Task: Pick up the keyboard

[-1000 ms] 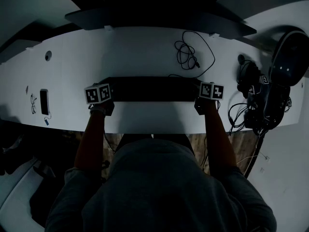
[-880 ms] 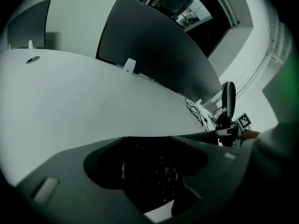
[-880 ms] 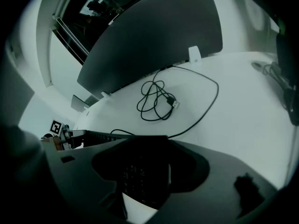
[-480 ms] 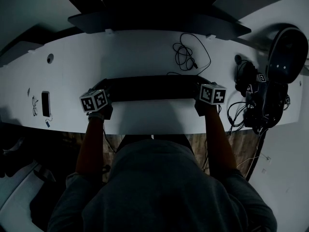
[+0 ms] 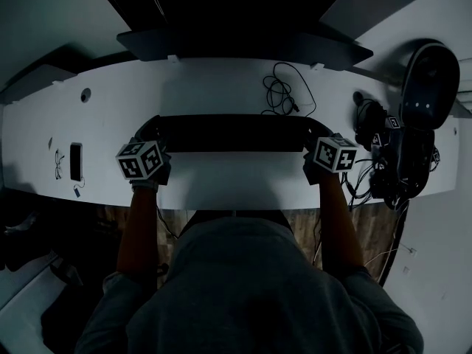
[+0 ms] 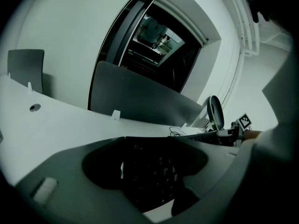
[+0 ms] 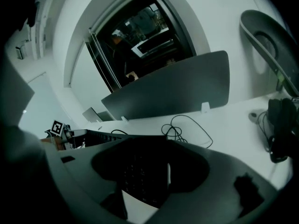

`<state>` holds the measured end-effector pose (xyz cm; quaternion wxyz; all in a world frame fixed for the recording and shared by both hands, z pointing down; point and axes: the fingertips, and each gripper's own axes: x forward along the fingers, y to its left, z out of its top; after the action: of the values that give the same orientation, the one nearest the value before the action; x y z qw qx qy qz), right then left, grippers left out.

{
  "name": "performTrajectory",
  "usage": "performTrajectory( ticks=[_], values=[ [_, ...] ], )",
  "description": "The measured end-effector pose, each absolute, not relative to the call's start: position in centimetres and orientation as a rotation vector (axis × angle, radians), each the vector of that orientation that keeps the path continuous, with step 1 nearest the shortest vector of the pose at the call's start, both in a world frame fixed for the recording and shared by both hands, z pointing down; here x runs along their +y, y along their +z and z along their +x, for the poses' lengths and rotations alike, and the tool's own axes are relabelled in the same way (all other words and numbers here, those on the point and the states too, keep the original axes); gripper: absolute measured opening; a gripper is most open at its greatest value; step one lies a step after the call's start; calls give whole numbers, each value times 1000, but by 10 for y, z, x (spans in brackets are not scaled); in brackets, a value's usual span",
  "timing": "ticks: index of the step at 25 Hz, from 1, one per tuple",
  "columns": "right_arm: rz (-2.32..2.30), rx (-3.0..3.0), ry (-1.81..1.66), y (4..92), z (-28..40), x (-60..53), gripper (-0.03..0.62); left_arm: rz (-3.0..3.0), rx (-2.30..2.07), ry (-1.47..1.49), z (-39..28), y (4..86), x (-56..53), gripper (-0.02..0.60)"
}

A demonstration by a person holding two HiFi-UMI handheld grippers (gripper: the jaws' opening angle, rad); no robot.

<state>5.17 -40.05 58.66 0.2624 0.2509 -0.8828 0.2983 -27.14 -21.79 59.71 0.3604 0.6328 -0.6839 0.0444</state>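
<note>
The long white bench (image 5: 221, 87) bears a loosely coiled black cable (image 5: 279, 98), a small dark flat slab (image 5: 76, 161) (left end) and tangled black cords (image 5: 391, 161).

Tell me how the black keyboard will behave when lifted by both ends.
The keyboard is long and thin, gripped at each end by the left gripper and right gripper, so it will probably be fairly stiff, sagging little. It likely tilts if one end rises faster. The coiled cable behind it may trail and drag, if attached.
</note>
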Motion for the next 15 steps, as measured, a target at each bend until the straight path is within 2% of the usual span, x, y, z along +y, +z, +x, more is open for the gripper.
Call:
performTrajectory(
  ticks=[15],
  values=[
    [739,-2599,668,481,61,-402,247,1812,-1903,55,-268,483,-230,278]
  ],
)
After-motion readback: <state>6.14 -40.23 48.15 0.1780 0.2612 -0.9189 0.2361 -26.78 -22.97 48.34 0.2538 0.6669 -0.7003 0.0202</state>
